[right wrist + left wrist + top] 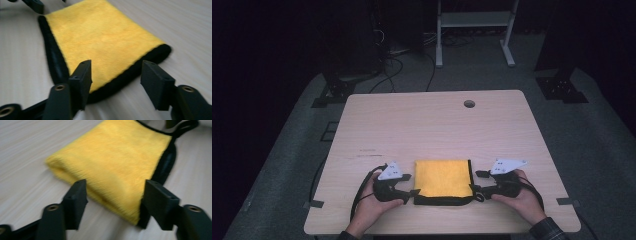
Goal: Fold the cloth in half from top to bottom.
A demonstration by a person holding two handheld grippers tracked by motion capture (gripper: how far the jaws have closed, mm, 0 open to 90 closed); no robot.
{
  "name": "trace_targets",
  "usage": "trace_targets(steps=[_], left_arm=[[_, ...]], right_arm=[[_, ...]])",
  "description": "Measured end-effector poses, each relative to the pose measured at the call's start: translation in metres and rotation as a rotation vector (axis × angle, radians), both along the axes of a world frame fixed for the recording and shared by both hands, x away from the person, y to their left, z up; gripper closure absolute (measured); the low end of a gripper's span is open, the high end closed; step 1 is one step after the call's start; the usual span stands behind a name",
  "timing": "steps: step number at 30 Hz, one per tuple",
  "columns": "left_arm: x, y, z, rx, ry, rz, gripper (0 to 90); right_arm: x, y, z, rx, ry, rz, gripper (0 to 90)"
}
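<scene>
Folded yellow plush cloth with black trim (443,178) lies flat on pale wooden table (422,125), near front edge, between both grippers. Left gripper (113,195) jaws spread, nothing pinched, facing cloth's folded corner. Right gripper (115,77) jaws spread, empty, facing trimmed corner. Cloth judged light, soft, limp, layers prone to slip apart; best pinched at near corners through all layers.
</scene>
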State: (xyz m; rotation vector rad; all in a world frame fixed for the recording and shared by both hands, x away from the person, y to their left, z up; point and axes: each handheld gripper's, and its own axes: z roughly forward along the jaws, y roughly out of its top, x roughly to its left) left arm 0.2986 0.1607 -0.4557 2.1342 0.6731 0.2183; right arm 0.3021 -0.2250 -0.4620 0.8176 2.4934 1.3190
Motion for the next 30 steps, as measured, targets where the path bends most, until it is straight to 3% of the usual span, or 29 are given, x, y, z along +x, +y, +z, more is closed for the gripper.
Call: trace_targets(steps=[6,11,20,25,30], left_arm=[[0.0,0.025,-0.002,0.024,0.0,0.082,15.3],[-0.002,0.046,-0.005,0.056,0.007,0.149,8.3],[-0.009,0.079,-0.017,0.141,0.015,0.216,4.9],[-0.009,0.088,-0.024,0.166,0.021,0.243,3.0],[-0.008,0.088,-0.025,0.17,0.011,0.238,0.9]], right_arm=[[0.003,-0.02,0.0,-0.025,-0.032,-0.077,29.6],[0.003,-0.042,-0.003,-0.055,-0.018,-0.136,24.5],[-0.006,-0.078,-0.014,-0.084,0.015,-0.222,20.6],[-0.011,-0.083,-0.022,-0.132,0.047,-0.249,18.3],[-0.013,-0.083,-0.024,-0.138,0.039,-0.27,15.4]])
